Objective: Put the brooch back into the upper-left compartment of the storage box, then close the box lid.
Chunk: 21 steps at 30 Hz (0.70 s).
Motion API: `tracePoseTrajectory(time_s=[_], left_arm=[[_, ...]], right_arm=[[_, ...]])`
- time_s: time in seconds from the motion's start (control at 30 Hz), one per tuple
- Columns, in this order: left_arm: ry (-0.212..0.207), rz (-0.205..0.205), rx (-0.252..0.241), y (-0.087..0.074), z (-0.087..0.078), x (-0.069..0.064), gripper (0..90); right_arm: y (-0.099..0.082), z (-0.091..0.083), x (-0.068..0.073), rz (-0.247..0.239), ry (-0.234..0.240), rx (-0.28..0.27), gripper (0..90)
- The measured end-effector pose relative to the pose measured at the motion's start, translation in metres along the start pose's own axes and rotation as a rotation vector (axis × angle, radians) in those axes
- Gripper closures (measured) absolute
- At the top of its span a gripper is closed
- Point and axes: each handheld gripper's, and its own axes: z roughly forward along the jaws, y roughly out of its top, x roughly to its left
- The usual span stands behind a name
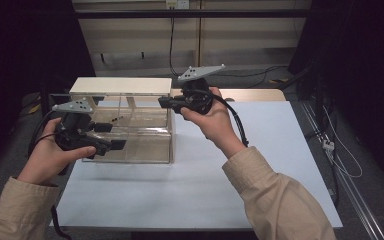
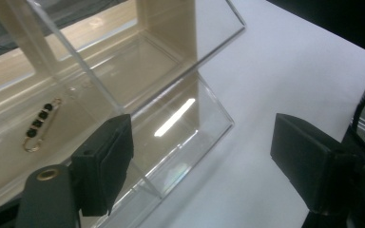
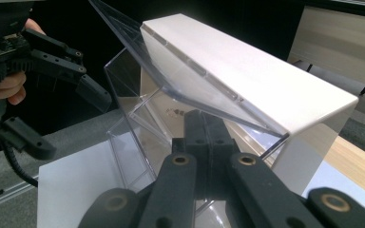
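The case (image 1: 130,135), a clear acrylic box with a white top (image 1: 121,86), stands at the far left of the white table (image 1: 260,175), its hinged front flap (image 3: 180,80) lifted and tilted. The right gripper (image 1: 167,102) comes at its upper right corner; in the right gripper view the jaws are pressed flat together just under the flap's edge, though whether they actually pinch the flap or only sit beneath it I can't tell. The left gripper (image 1: 111,136) waits at the case's front left with jaws wide apart and empty, one on each side of the clear wall's corner in its own view. Inside, on the floor of the case, lies a small gold pin (image 2: 39,124) set with dark stones.

As I see it, the flap could slip and drop, or the light case could skid if the left gripper bumps the wall going in. The pin is tiny and flat, so a grab could miss. Reflections blur the case's inner partitions.
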Motion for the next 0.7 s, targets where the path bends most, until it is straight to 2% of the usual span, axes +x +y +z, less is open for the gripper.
tracePoseTrajectory(time_s=[0.5,0.7], left_arm=[[-0.053,0.032,0.002,-0.01,0.012,-0.018,18.4],[-0.07,0.033,0.004,-0.015,0.018,-0.024,17.7]], right_arm=[[-0.007,-0.003,0.004,-0.003,0.013,0.001,90.0],[-0.013,-0.004,0.005,0.001,0.015,0.013,90.0]])
